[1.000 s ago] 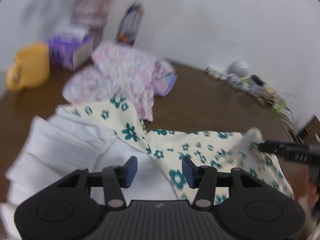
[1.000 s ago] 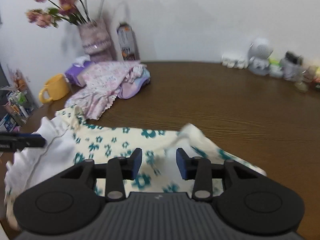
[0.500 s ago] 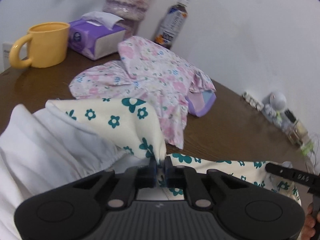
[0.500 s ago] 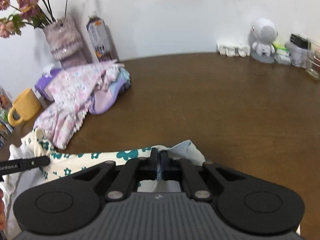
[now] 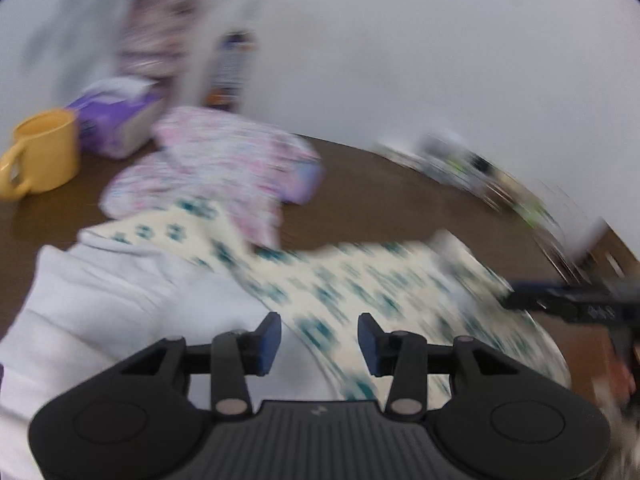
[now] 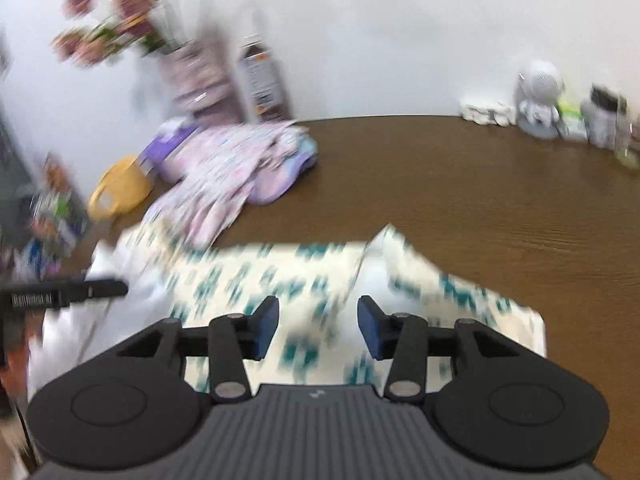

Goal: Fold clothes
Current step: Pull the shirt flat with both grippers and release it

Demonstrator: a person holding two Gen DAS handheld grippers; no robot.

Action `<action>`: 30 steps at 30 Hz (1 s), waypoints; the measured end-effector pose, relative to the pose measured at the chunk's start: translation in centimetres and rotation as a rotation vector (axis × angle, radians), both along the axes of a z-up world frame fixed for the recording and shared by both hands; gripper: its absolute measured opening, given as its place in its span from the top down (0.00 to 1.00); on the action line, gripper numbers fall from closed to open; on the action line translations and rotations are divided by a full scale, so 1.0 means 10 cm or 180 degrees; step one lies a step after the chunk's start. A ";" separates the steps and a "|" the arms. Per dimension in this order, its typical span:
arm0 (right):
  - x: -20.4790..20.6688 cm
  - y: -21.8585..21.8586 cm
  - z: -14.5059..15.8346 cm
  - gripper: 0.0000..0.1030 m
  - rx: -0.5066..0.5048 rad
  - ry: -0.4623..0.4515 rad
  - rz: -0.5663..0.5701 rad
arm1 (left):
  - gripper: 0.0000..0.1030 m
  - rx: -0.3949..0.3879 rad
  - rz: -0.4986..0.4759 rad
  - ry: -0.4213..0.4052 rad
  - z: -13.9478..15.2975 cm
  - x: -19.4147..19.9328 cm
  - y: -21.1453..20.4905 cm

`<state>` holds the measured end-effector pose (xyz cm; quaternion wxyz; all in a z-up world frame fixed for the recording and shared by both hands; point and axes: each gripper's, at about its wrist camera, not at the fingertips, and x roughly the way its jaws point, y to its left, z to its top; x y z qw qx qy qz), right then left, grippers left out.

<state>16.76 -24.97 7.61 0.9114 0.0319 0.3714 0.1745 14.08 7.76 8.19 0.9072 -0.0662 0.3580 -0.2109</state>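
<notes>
**On the tabletop, both claws opening above the cloth**

On the brown tabletop we see the cream floral garment spread flat, blurred. Our left claw and right claw are opening, with nothing pinched. Beyond, a pink floral garment lies smeared past reading.

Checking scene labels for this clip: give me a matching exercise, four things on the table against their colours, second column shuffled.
Things:
1. mug
2. tissue box
3. flower-print garment
4. crumpled garment behind it

Colours:
A. cream with teal flowers
B. pink and white print
C. yellow
D. purple

Pairs: 1-C, 2-D, 3-A, 4-B
</notes>
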 end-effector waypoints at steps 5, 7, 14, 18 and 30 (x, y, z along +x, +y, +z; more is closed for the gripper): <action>-0.81 0.13 -0.15 0.54 -0.0198 0.0132 0.0471 | 0.47 0.0221 -0.0447 0.0035 -0.13 -0.87 -0.11; -1.00 0.17 -0.28 0.54 -0.0299 0.0219 0.0532 | 0.47 0.0364 -0.0394 0.0092 -0.21 -1.06 -0.10; -1.19 0.03 -0.44 0.53 -0.0464 0.0236 0.0477 | 0.47 0.0834 -0.0107 0.0202 -0.40 -1.17 -0.01; -1.22 0.03 -0.53 0.58 -0.0574 0.0207 0.0624 | 0.68 0.1058 -0.0252 0.0141 -0.40 -1.17 -0.09; -1.34 -0.03 -0.26 0.97 -0.0435 0.0420 0.0969 | 0.95 0.1532 -0.0872 0.0138 -0.23 -1.32 -0.17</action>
